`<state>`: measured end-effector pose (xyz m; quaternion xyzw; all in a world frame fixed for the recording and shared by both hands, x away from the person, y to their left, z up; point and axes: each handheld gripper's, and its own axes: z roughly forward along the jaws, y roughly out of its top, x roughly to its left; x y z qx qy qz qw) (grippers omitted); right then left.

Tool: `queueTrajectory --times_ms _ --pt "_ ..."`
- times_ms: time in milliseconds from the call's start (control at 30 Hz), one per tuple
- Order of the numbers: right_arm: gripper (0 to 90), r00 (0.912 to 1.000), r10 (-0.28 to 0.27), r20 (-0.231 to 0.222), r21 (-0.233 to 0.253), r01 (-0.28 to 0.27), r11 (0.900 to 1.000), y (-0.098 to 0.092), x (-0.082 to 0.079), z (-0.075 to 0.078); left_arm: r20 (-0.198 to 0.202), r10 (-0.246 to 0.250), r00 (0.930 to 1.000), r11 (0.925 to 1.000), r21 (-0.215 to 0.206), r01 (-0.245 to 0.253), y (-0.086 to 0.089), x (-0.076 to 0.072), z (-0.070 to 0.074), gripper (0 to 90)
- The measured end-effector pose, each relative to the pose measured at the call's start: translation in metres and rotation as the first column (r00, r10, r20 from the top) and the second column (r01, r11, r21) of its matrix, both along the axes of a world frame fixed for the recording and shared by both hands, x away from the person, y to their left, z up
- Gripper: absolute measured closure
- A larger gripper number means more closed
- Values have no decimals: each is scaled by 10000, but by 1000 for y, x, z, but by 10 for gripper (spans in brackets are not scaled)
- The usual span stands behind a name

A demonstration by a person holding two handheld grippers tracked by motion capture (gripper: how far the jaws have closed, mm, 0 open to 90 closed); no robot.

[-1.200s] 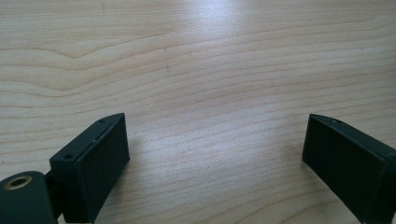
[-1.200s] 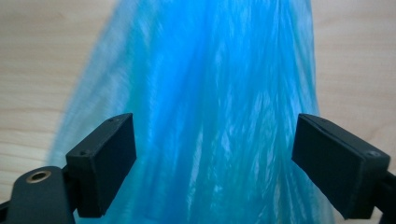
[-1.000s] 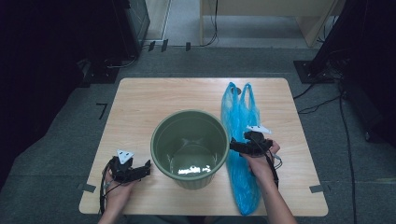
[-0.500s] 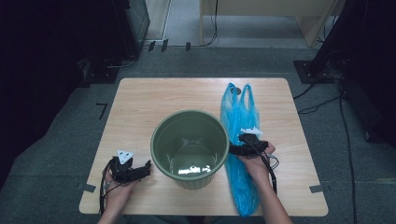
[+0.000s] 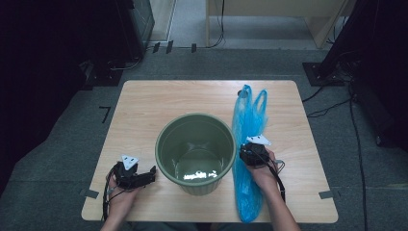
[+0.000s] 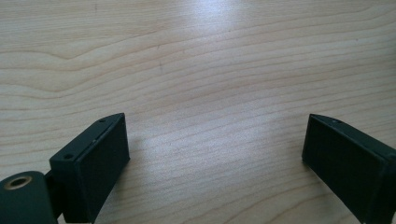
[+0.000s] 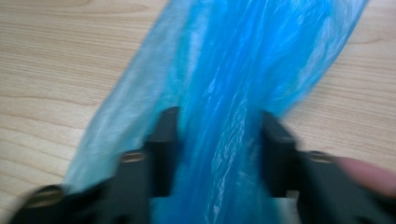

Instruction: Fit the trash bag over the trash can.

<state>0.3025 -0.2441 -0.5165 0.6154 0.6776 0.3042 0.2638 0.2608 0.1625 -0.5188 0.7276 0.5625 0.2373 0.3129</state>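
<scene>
From the high view, a crinkly blue plastic bag (image 5: 248,159) is lying stretched near-to-far along the right of the wooden table (image 5: 144,110), just right of a round green plastic bucket (image 5: 196,151). The right gripper (image 5: 253,155) is pressing down on the bag, having shifted nearer since a second ago. The left gripper (image 5: 137,178) is resting near-left, unmoved.

In the left gripper view, its ribbed black jaws are standing wide apart over bare wood grain.

In the right gripper view, the jaws are straddling the bag's glossy folds (image 7: 224,107), partly closed around it.
</scene>
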Motion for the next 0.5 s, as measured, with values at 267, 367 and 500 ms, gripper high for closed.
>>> queueTrajectory --times_ms 267,367,500 --pt "898 9988 -125 482 -68 128 9999 4 -3 -4 5 -79 10000 9999 -102 79 1 0 0 67" --pt "900 9966 -229 790 344 202 9992 1 -5 -4 7 -94 10000 9999 -77 94 1 0 0 67" --pt "900 9885 -347 1471 559 267 9981 -2 -10 1 3 -107 9999 9999 -45 107 0 0 0 67"
